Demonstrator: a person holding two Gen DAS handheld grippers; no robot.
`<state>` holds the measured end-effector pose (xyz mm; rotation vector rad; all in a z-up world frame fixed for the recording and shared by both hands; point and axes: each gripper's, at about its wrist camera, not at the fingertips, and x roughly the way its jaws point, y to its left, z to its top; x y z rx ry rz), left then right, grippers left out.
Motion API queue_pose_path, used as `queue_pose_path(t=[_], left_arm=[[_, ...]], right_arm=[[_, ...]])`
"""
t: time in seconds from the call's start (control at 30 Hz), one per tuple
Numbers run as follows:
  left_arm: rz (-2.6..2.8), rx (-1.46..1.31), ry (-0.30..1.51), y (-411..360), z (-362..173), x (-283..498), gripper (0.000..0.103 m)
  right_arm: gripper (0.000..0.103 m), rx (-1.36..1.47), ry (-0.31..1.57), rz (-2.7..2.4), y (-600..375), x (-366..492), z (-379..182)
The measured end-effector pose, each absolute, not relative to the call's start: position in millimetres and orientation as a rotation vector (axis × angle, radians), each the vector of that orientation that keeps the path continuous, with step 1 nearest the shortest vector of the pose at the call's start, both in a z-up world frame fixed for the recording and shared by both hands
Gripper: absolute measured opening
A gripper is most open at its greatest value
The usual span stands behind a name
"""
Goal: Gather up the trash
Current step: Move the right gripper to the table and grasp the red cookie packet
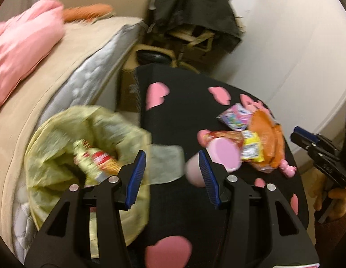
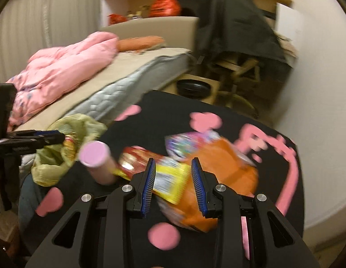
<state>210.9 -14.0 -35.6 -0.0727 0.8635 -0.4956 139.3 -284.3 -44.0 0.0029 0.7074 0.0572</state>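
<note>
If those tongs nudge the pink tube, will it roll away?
Probably. The pink tube looks round and smooth, and it lies on its side, so a push likely rolls it. It seems stiff. The wrappers beside it may stop it.

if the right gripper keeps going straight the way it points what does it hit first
Most likely the yellow snack packet, which lies between the open right gripper's fingers atop the orange crinkly bag; depth is blurred, so this is a judgement.

Bag (image 1: 68, 138) sat left of table (image 1: 184, 102), against bed (image 1: 61, 71); wrappers (image 1: 246, 134) piled on table's right; can (image 1: 215, 156) beside them.
</note>
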Motion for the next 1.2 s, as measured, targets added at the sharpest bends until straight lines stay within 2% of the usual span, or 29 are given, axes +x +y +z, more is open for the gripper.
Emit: queue_pose_path(t=[0.03,0.13,0.23,0.27,0.37,0.53,0.67,0.87,1.07,1.1,1.17,1.2], left_arm=[[-0.52,-0.057,0.855,-24,-32,210,0.047],[-0.601,-0.002,0.818,-60,-24,205,0.047],[-0.684,0.068,0.778,-95,-19,197,0.048],[-0.715,0.096,0.774,-110,-20,195,0.049],[-0.734,0.132,0.797,-138,-25,194,0.049],[-0.707,0.133,0.803,-147,-36,183,0.049],[-0.67,0.106,0.809,-122,-41,170,0.049],[-0.552,0.071,0.903,-75,-61,171,0.049],[-0.541,0.013,0.913,-48,-62,162,0.049],[-0.542,0.013,0.915,-45,-63,161,0.05],[-0.535,0.012,0.924,-40,-66,160,0.05],[-0.534,0.008,0.928,-39,-66,161,0.05]], right_arm=[[0.033,0.022,0.708,0.042,-294,136,-46],[0.048,0.099,0.699,-0.001,-327,122,-52],[0.05,0.148,0.692,-0.035,-348,109,-57],[0.058,0.163,0.696,-0.045,-356,105,-61],[0.068,0.187,0.7,-0.046,-367,100,-69],[0.068,0.144,0.748,0.006,-360,102,-86],[0.068,0.055,0.724,0.089,-332,110,-84],[0.068,-0.042,0.695,0.36,-275,163,-76],[0.068,-0.163,0.798,0.526,-222,226,-99],[0.066,-0.176,0.826,0.528,-219,234,-105],[0.055,-0.191,0.889,0.539,-216,240,-117],[0.054,-0.191,0.91,0.547,-215,238,-122]])
